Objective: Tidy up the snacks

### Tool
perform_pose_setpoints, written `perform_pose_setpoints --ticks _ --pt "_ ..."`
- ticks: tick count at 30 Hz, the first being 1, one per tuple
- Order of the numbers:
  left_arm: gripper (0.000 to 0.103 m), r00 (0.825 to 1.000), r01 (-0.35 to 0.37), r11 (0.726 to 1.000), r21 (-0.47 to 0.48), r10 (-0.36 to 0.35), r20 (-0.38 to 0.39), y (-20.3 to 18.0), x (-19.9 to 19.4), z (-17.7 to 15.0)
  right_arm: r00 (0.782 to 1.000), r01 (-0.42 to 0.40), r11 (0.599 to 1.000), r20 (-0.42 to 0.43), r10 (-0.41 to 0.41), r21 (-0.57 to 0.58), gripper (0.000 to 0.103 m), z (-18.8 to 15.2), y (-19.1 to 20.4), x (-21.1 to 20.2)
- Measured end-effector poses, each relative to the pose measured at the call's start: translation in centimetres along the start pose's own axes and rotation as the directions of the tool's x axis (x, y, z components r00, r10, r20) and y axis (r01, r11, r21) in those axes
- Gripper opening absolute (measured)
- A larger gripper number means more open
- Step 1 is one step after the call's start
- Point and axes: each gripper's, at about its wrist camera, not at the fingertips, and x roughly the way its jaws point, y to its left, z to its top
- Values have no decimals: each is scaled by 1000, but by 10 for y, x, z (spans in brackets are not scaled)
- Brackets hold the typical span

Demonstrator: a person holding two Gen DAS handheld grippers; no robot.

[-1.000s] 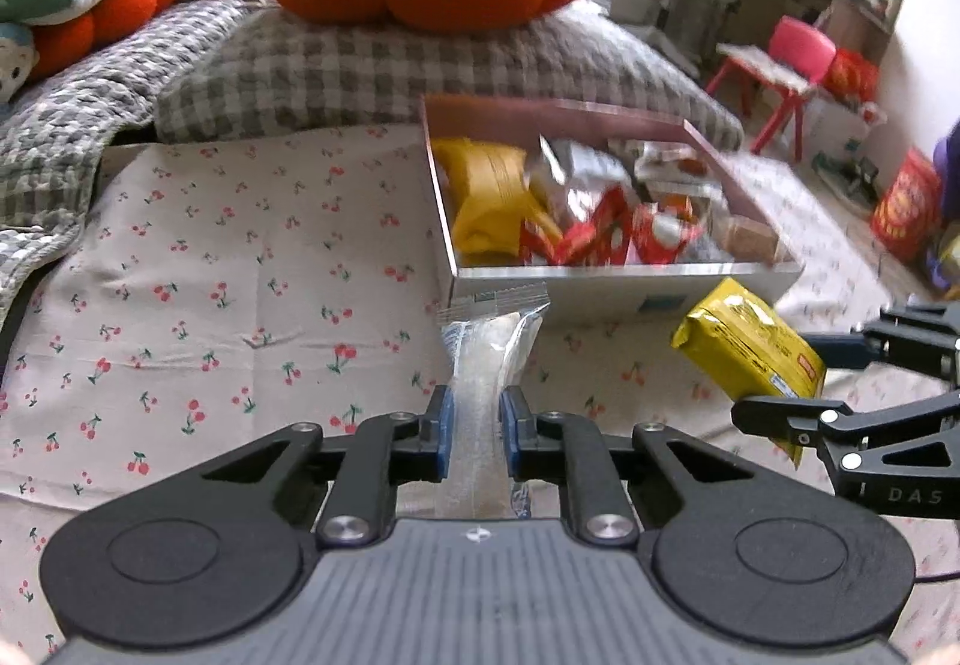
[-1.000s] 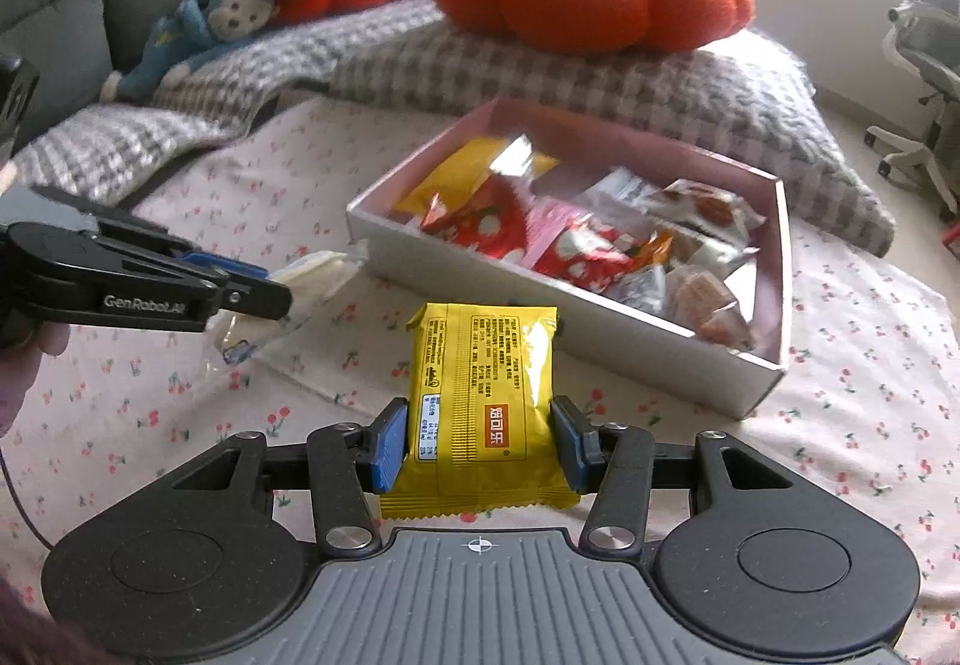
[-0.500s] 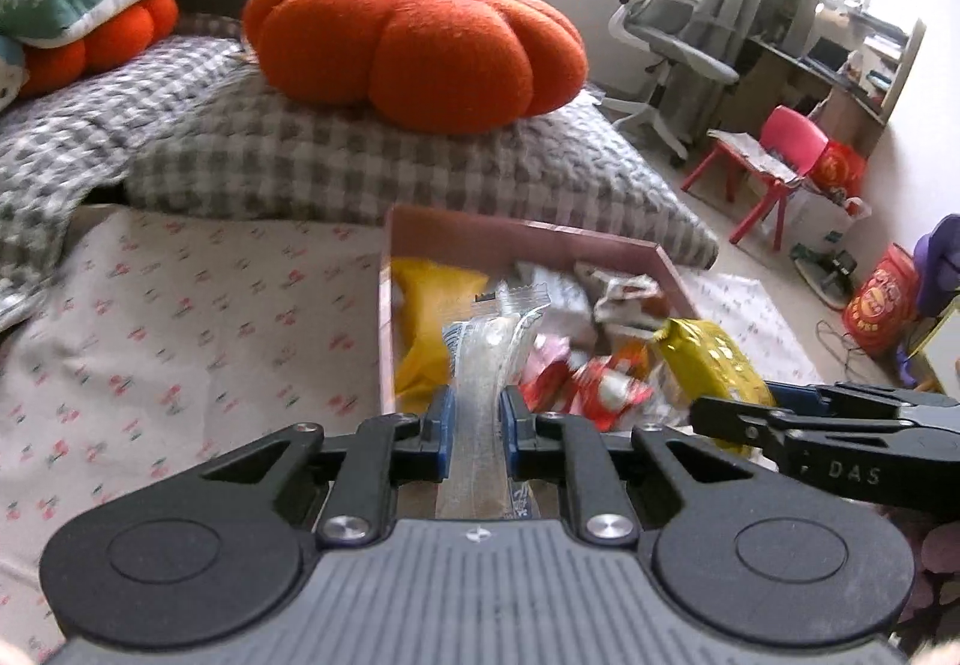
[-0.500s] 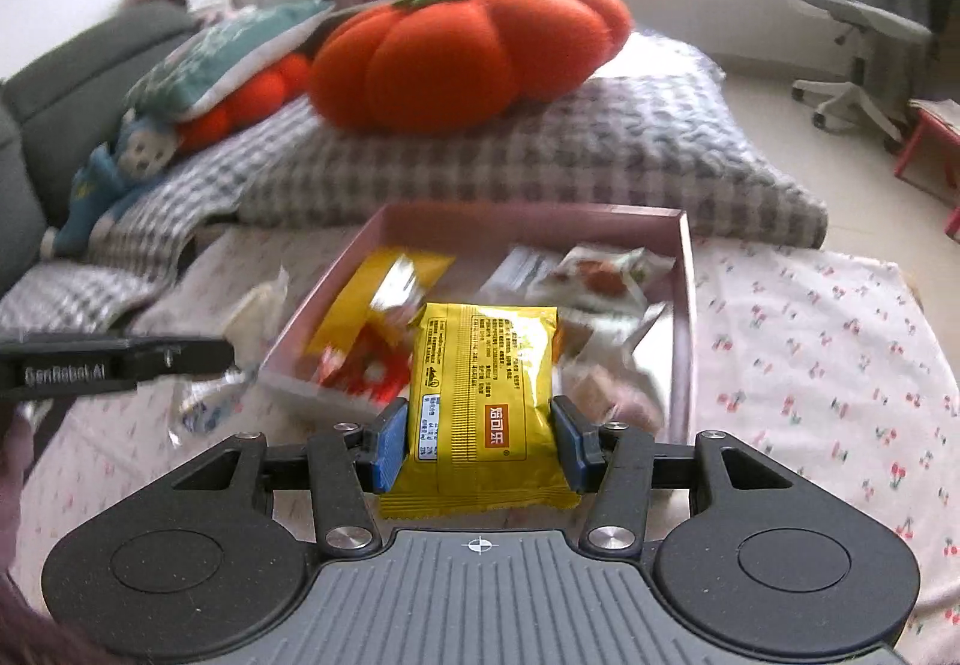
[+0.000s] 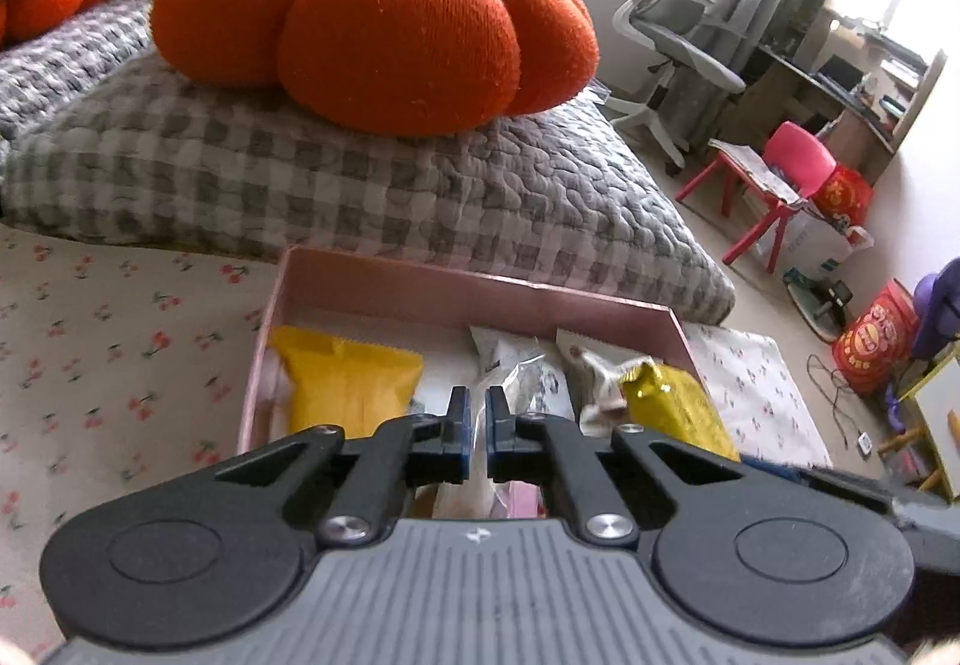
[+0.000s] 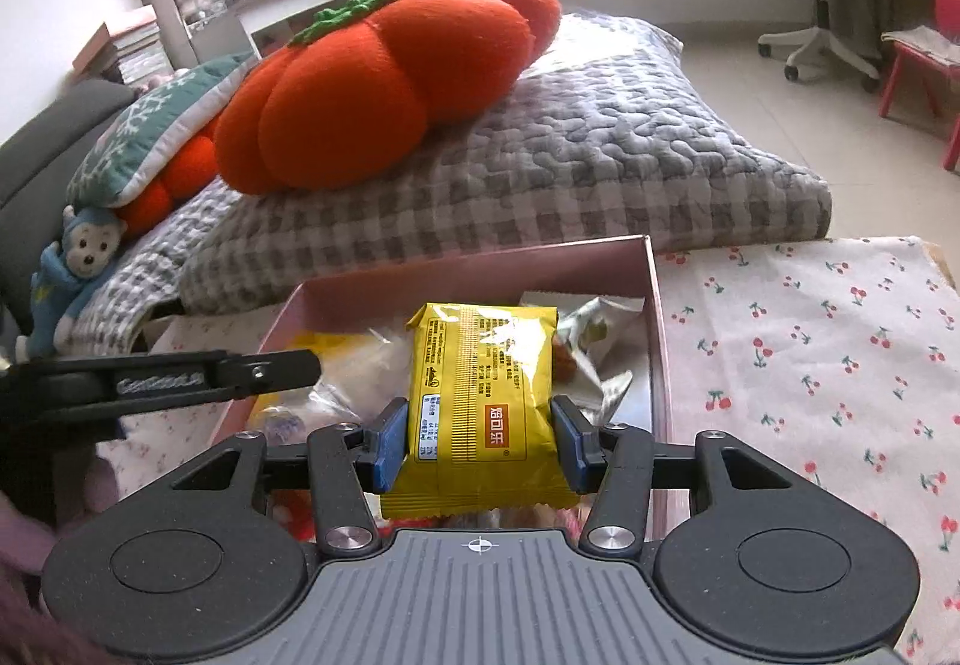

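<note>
A pink box (image 5: 480,293) holding several snack packets lies on the cherry-print cloth; it also shows in the right wrist view (image 6: 654,317). My left gripper (image 5: 474,425) is shut on a clear plastic snack packet (image 5: 522,383) and holds it over the box. My right gripper (image 6: 480,437) is shut on a yellow snack packet (image 6: 486,383), held over the box's near side. That yellow packet (image 5: 678,407) shows at the right in the left wrist view. The left gripper's arm (image 6: 180,377) reaches in from the left in the right wrist view.
A grey checked cushion (image 5: 360,185) with an orange pumpkin pillow (image 5: 384,11) lies right behind the box. The cherry-print cloth (image 6: 810,353) spreads to the right of the box. An office chair (image 5: 678,35) and a pink stool (image 5: 786,173) stand on the floor beyond.
Both grippers have moved forward with their packets, from in front of the box to over it. Both stay shut on their packets.
</note>
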Motion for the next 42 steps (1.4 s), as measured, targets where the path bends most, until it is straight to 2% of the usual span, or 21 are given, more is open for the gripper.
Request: perform_pose_setpoints --ticks 5,13,17,19,21,24,27,29,31,34,42 --pt "5 1000 0 1000 8 0 0 -4 19 6 1000 -9 1000 6 9 14 49 2 -6 13" --pt "8 1000 -13 998 65 13 8 -11 27 4 999 -32 999 26 31 33 50 5 -9 19" --pt "21 998 -70 996 48 70 2 -10 24 6 999 -36 998 24 35 45 52 5 -10 19" --pt "22 999 -54 998 45 54 8 -9 17 4 999 -43 997 15 42 59 54 7 -11 17" --pt "28 999 -51 997 62 51 14 -11 11 3 998 -52 996 22 51 71 64 9 -11 13" --pt "37 998 -56 994 91 54 23 -16 -4 0 998 -55 996 32 53 75 65 11 -10 3" --pt "52 998 -57 994 96 55 28 -20 -17 -2 999 -43 996 30 40 74 68 13 -6 -8" --pt "67 996 -80 991 111 76 42 -24 -27 -4 999 -32 997 29 30 71 71 14 -3 -17" --pt "70 995 -93 988 124 88 44 -27 -33 -8 1000 -17 997 26 15 75 73 13 -1 -25" --pt "79 994 -110 986 122 107 28 -27 -44 -17 1000 1 997 19 -3 77 77 10 1 -37" --pt "98 987 -160 984 80 160 0 -23 -74 -48 997 71 996 -19 -70 45 82 -11 12 -68"
